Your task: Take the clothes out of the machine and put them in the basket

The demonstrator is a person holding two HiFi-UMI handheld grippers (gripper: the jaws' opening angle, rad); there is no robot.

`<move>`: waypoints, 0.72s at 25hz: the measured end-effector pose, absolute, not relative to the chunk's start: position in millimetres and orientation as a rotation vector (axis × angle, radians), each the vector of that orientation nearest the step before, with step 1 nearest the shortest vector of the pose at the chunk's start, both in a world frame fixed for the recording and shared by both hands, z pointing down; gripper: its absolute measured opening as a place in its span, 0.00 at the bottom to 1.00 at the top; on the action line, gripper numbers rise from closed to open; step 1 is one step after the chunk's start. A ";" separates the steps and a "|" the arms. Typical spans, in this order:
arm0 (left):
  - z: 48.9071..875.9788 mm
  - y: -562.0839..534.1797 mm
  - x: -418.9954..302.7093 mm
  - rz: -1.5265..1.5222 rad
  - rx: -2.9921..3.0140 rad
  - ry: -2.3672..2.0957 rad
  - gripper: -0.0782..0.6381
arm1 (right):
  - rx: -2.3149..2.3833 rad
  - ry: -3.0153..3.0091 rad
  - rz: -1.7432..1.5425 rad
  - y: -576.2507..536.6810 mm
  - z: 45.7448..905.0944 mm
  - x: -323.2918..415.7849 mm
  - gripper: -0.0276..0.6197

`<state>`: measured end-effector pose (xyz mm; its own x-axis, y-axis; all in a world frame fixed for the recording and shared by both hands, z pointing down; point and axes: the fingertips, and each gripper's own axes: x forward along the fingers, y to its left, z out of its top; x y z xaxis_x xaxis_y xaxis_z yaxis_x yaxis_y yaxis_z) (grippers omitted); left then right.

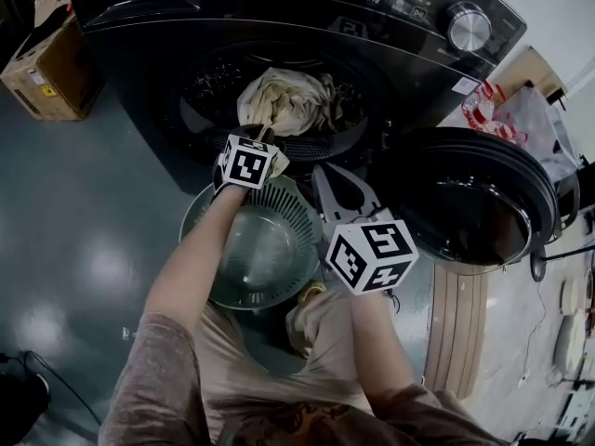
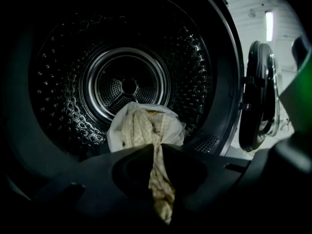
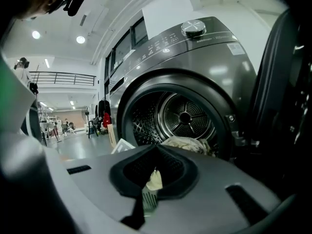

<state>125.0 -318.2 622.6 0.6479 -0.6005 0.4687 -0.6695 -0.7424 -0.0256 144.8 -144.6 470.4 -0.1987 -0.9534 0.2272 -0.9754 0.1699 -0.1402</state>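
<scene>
Clamps a strand of the cream checked cloth (image 2: 146, 126) in the left gripper (image 2: 155, 147) at the mouth of the machine (image 1: 279, 7), with the rest heaped inside the drum (image 2: 73, 96). Holds the right gripper (image 3: 156, 146) clenched and empty in front of the machine, beside its open door (image 1: 474, 203), with 1 basket (image 1: 251, 249) below the mouth.

Two hand-held grippers (image 1: 265, 137) (image 1: 322, 171), one machine (image 1: 139, 54), one basket (image 1: 198, 214), one clothes bundle (image 1: 293, 96)
</scene>
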 end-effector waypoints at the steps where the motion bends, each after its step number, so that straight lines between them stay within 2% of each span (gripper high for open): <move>1: 618.4 -310.3 121.9 0.667 2.716 -1.033 0.18 | 1.929 -2.333 0.393 -144.8 471.7 144.4 0.04; 18: 576.0 -146.0 39.5 0.418 2.656 -0.803 0.18 | 2.013 -2.343 0.378 -149.7 472.5 149.4 0.04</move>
<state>39.5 -146.0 576.0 0.7975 -0.4778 0.3685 -0.5759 -0.7849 0.2286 149.4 -149.7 472.5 -0.1628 -0.9701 0.1797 -0.9774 0.1337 -0.1637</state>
